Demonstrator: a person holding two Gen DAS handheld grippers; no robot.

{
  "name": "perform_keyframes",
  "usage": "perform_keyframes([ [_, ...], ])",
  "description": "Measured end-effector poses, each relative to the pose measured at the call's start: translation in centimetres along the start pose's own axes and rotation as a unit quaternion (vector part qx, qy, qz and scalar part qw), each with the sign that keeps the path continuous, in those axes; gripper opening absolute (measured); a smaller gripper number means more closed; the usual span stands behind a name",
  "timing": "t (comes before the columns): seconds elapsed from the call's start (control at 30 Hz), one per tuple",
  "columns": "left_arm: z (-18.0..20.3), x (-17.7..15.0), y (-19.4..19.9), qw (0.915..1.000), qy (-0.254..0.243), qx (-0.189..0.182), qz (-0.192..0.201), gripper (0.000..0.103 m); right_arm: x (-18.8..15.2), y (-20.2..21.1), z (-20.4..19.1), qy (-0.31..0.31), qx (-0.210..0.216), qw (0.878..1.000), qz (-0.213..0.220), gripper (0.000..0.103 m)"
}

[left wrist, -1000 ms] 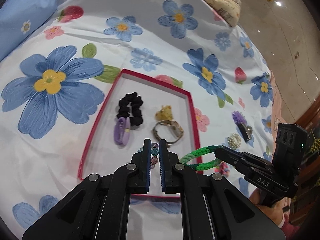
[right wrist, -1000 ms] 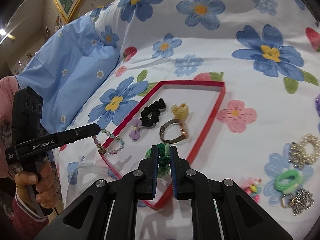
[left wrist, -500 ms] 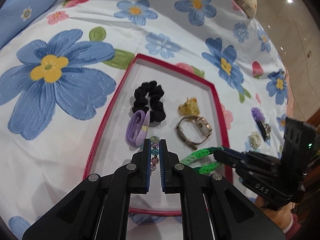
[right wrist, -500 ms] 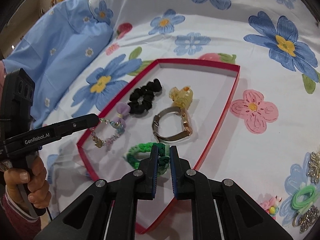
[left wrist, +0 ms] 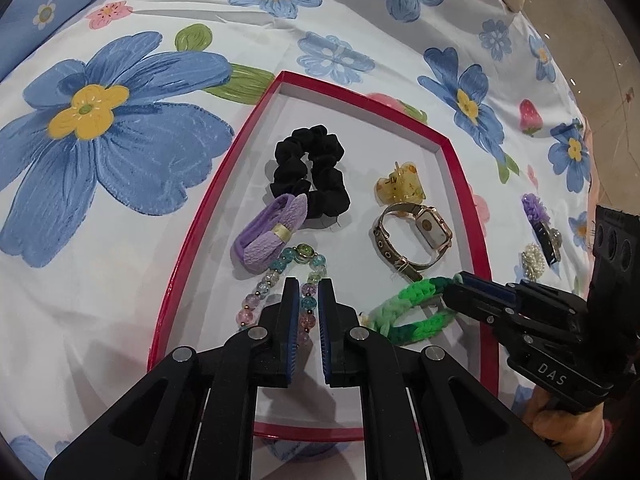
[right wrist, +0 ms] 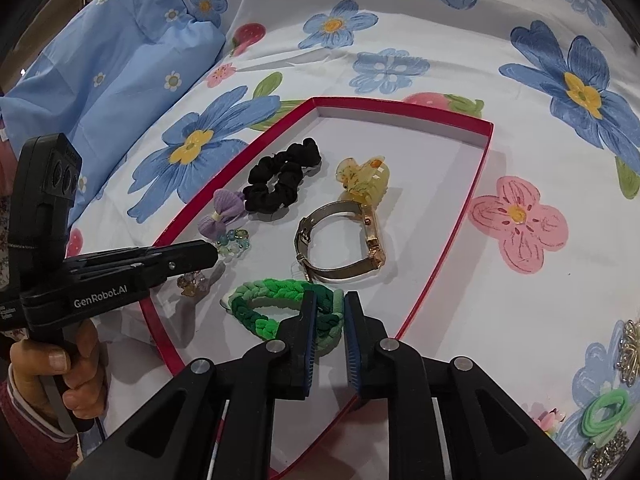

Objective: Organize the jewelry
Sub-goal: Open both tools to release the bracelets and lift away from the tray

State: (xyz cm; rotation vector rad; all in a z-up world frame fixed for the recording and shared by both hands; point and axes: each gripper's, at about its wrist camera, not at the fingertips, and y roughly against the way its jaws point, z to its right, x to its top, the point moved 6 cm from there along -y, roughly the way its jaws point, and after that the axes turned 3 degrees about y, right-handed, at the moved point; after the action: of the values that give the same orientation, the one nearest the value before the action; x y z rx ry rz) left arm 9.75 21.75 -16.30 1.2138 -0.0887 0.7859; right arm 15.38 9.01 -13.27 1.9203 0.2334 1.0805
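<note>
Left gripper [left wrist: 308,294] clenched on beaded bracelet [left wrist: 276,280] (lower center); right gripper [right wrist: 329,306] jaws just opening, green braided band [right wrist: 280,306] between them.

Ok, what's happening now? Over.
Left hand-held gripper shut on beaded bracelet. Right hand-held gripper just opening, green bracelet between jaws, in red tray. Nothing blocking.

Beaded bracelet [left wrist: 280,280]: pastel beads, laid near the tray's [left wrist: 192,236] front-left edge.
Green braided band [right wrist: 280,304]: flat, near the front edge.
</note>
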Motion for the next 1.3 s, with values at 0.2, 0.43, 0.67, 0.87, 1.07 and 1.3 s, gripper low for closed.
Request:
perform_keyframes([
  [0.2, 0.2, 0.0, 0.2, 1.0000, -0.001, 0.000, -0.002, 0.008, 0.0, 0.6, -0.2, 0.002, 0.002, 1.000, 0.006, 0.025],
  [0.43, 0.8, -0.2, 1.7, 1.0000, 0.001, -0.002, 0.010, 0.037, -0.1, 2.5, 0.2, -0.011, 0.007, 1.000, 0.024, 0.031],
  [0.67, 3.2, -0.5, 3.5, 0.9996, -0.013, -0.016, 0.021, 0.037, -1.4, 6.1, 2.3, -0.043, 0.003, 0.998, 0.056, 0.039],
  [0.87, 6.4, -0.9, 4.6, 0.9985, -0.033, -0.036, 0.026, 0.045, -3.6, 9.1, 5.5, -0.084, -0.013, 0.994, 0.074, 0.039],
  [1.07, 9.8, -1.8, 4.6, 0.9968, -0.057, -0.053, 0.018, 0.045, -6.3, 12.5, 9.3, -0.123, -0.042, 0.987, 0.094, 0.042],
  [1.3, 13.6, -3.3, 4.0, 0.9937, -0.089, -0.068, 0.000, 0.048, -9.4, 15.6, 13.3, -0.158, -0.075, 0.979, 0.106, 0.042],
])
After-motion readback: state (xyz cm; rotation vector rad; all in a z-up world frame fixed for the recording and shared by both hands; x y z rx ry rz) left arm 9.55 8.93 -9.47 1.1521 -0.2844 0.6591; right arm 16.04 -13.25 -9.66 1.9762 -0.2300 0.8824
